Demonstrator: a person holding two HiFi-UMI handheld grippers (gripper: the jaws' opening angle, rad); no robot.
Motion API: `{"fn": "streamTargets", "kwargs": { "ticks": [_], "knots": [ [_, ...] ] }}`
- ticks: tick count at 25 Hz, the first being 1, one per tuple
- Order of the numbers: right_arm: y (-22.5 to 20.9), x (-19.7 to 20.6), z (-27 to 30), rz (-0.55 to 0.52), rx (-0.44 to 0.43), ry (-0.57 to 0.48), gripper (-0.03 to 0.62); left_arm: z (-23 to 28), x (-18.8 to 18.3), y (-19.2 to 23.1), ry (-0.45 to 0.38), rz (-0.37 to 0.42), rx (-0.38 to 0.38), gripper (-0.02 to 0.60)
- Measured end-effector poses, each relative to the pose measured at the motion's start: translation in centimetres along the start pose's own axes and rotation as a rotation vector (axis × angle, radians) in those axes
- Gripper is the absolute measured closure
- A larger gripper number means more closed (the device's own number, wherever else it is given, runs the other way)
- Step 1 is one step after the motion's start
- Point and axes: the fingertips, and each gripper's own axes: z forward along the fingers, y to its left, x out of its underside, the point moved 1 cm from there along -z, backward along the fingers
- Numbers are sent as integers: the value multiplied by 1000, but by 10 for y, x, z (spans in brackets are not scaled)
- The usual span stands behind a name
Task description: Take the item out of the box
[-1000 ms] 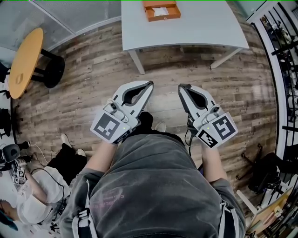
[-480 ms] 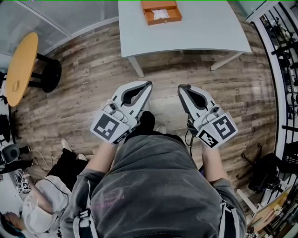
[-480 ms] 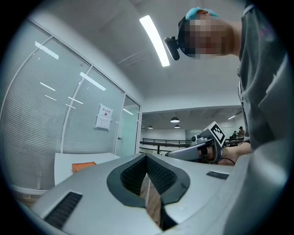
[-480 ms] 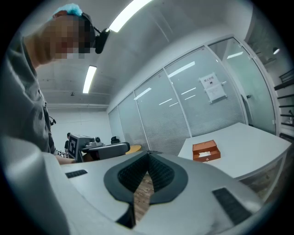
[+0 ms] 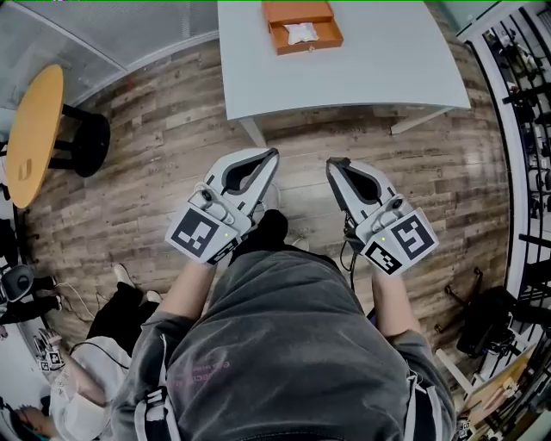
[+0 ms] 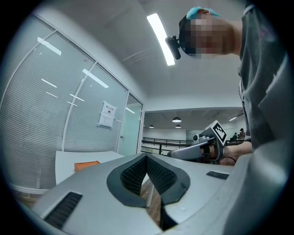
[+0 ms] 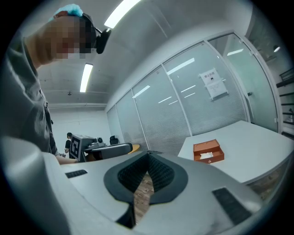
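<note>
Both tongs are closed and empty: the left tongs (image 5: 275, 155) and right tongs (image 5: 331, 162) each press their ribbed black pads (image 6: 133, 176) together at the tips, nothing between them. Well ahead of both, roughly midway between their lines, a shallow rectangular orange box (image 5: 302, 26) sits on the smooth white surface (image 5: 379, 65), with a pale crumpled item (image 5: 300, 34) inside it. Wood-plank floor (image 5: 155, 172) lies beneath the tongs.
</note>
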Motion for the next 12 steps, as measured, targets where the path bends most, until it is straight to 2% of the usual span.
{"fn": "streamTargets", "kwargs": {
  "ticks": [12],
  "knots": [
    [-40, -21, 66, 14, 35, 25, 592, 37, -6, 75, 3, -28, 35, 569]
  ]
}}
